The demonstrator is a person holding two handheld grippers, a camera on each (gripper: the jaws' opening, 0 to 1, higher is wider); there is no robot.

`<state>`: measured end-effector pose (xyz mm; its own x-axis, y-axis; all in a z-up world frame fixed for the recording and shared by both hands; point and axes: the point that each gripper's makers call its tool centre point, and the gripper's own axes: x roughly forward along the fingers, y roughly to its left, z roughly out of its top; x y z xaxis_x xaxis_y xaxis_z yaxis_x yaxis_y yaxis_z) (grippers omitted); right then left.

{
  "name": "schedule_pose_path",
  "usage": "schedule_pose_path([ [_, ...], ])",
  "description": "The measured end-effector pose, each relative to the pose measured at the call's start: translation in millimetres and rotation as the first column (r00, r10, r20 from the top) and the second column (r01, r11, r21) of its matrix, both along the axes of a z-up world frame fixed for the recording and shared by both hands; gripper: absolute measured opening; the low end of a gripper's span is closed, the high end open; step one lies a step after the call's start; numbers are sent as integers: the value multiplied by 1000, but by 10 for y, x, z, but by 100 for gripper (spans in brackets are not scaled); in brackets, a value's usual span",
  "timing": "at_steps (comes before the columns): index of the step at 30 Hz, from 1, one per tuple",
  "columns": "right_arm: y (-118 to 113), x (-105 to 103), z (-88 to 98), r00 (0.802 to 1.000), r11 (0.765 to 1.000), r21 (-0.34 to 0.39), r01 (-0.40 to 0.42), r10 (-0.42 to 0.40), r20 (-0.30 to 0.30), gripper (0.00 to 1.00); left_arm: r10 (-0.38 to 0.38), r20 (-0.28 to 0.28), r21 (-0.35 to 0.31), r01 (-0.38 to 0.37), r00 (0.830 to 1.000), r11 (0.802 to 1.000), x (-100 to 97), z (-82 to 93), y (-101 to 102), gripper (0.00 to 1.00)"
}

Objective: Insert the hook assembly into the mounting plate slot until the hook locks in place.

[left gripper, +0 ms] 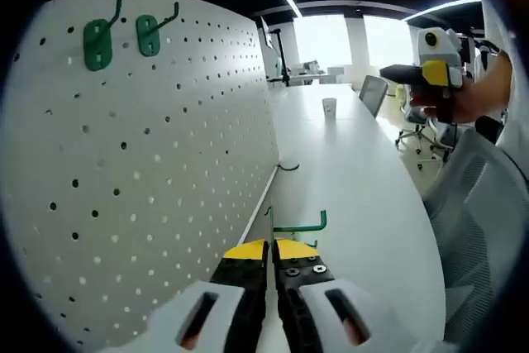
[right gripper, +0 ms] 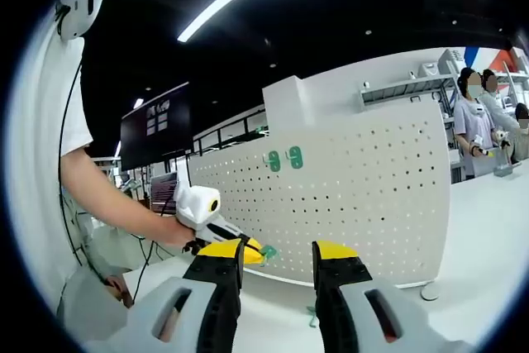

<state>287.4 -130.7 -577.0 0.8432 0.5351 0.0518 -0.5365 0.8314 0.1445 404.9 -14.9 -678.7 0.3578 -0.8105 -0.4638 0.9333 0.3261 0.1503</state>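
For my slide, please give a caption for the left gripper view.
Left gripper, fingers shut on a green hook, beside a white pegboard already carrying two hooks.

No readable text, label, brand or number anywhere. Pale blocks on the dark wall screen [right gripper: 154, 134] in the right gripper view too small and blurred to make out.

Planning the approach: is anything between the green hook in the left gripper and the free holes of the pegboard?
Nothing visible does. The green hook at the tips of the left gripper lies beside bare pegboard; the two mounted hooks sit higher up.
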Motion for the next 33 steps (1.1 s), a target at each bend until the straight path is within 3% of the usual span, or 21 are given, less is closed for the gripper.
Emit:
schedule_pose_path([
  [14, 45, 26, 54, 1000, 1000, 2, -9, 9, 10, 31, 27, 34, -68, -24, 999, 997, -78, 275, -37, 2],
  [33, 146, 52, 135, 999, 999, 29, -30, 30, 22, 31, 66, 40, -183, -58, 997, 981, -217, 627, -47, 2],
])
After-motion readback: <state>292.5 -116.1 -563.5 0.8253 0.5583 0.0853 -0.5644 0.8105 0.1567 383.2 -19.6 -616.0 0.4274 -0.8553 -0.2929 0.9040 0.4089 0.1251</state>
